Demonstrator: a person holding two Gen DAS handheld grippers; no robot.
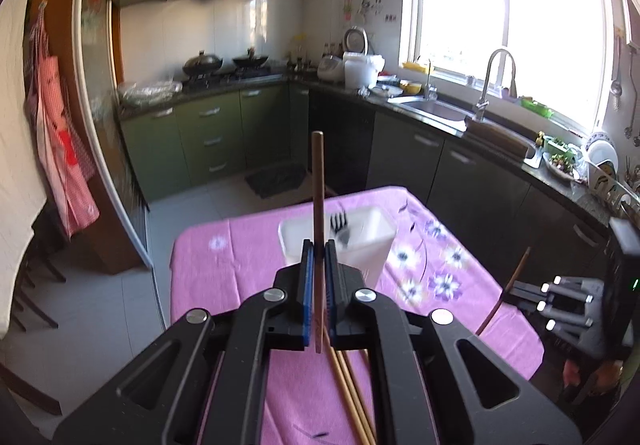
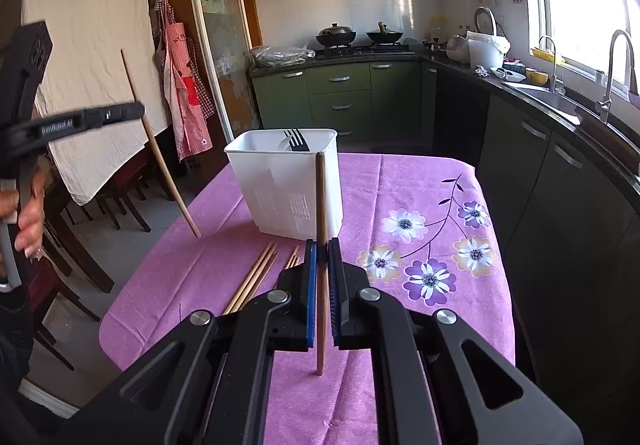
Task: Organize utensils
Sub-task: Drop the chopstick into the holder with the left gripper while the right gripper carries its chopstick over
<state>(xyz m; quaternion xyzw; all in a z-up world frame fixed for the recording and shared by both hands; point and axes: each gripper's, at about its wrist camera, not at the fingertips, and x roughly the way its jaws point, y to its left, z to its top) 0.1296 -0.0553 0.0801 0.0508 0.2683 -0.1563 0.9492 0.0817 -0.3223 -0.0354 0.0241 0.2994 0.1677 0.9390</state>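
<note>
Left gripper [image 1: 319,247] clamped tight on one wooden chopstick [image 1: 318,181], held near upright, so that the stick can drop end-first into the white utensil holder [image 1: 372,229] just beyond the fingertips at 12 o'clock. Right gripper [image 2: 322,245] likewise pinched on a second chopstick [image 2: 321,201], also upright, lower tip hanging just above the purple floral tablecloth [image 2: 420,185], apparently for the same end-first drop. From the right wrist view, left gripper at 9 o'clock, its stick tilted, tip pointing down toward the cloth.

Holder standing upright on the cloth, at 12 o'clock from both grippers; a dark fork [image 2: 295,140] already inside, tines up, which suggests the sorting is partly done.

More chopsticks [image 2: 256,277] lying loose on the cloth at about 10 o'clock from the right gripper, seemingly waiting their turn. Whether any other utensil lies hidden behind the gripper bodies cannot be told.

Likely next: lifting each held stick over the holder's rim and letting go. Some risk of striking the rim or tipping the light plastic holder.
</note>
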